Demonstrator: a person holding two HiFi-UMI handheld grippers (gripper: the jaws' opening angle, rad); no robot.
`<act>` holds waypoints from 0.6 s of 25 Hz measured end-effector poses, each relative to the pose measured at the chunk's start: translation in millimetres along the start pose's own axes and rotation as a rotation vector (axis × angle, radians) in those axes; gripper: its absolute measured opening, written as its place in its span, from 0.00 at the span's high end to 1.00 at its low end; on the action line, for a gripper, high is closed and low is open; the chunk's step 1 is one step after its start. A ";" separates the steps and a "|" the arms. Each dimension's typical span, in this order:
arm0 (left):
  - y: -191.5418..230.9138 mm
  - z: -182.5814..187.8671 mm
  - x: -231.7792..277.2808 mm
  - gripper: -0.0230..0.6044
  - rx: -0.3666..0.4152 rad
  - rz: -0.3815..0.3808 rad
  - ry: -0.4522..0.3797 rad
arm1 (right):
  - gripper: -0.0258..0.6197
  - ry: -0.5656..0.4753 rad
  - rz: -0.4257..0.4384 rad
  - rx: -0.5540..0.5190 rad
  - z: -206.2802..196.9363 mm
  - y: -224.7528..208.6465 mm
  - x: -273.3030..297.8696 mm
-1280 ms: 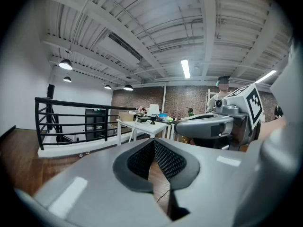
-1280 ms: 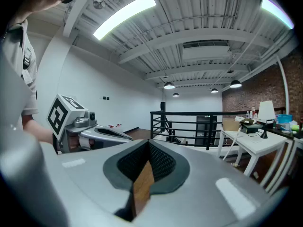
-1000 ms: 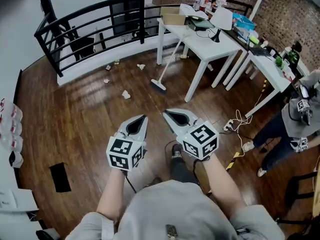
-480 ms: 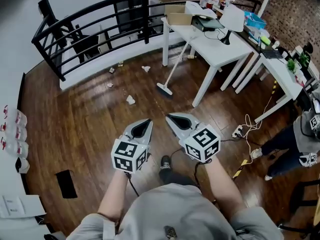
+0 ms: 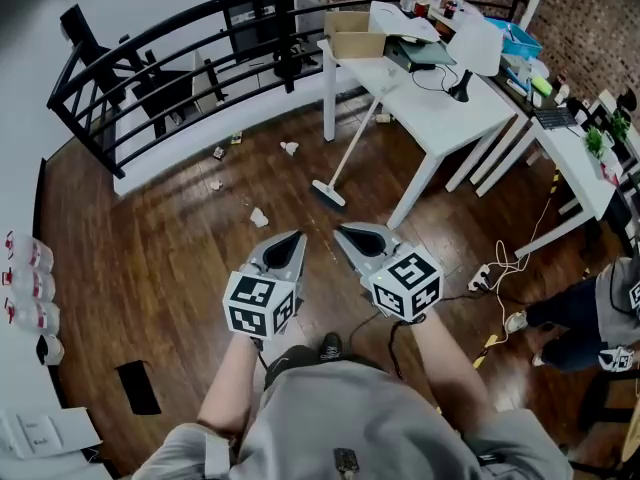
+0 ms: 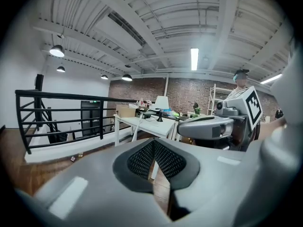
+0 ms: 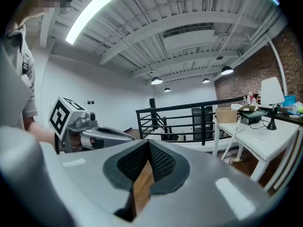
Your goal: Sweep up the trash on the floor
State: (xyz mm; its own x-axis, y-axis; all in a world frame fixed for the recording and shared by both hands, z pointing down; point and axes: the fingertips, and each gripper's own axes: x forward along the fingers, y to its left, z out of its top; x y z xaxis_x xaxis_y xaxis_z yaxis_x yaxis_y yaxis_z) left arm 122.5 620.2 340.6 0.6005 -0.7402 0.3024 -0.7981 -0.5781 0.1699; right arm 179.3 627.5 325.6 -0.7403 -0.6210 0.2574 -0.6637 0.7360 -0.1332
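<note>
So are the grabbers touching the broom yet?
Apart. In the head view, bare floor lies between the broom and both the left gripper and right gripper.

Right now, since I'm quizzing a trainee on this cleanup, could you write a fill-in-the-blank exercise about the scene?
1. The broom leans against the white ____.
2. The left hand-held gripper and the right hand-held gripper both have their jaws ____.
3. Scraps of crumpled paper lie on the ____ floor.
Missing words: table; shut; wooden.
</note>
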 end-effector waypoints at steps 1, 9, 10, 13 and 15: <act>5.6 2.0 7.6 0.95 0.000 -0.004 0.002 | 0.96 0.000 0.000 0.003 1.1 -6.6 6.5; 75.9 28.4 86.4 0.95 0.002 -0.052 0.009 | 0.96 0.011 -0.037 0.037 19.0 -79.0 85.0; 86.6 31.6 96.8 0.95 -0.005 -0.062 0.006 | 0.96 0.017 -0.050 0.037 21.6 -89.5 96.5; 121.0 39.9 124.7 0.95 -0.033 -0.093 -0.004 | 0.96 0.034 -0.091 0.042 29.7 -119.0 131.4; 142.9 46.0 145.0 0.95 -0.051 -0.106 -0.007 | 0.96 0.043 -0.127 0.049 36.0 -141.2 150.2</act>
State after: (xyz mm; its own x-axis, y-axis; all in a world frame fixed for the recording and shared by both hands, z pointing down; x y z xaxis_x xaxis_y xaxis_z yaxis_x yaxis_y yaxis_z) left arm 97.8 414.4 365.6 0.6819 -0.6783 0.2739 -0.7315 -0.6350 0.2484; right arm 158.0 420.6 348.7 -0.6457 -0.6951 0.3160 -0.7567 0.6378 -0.1434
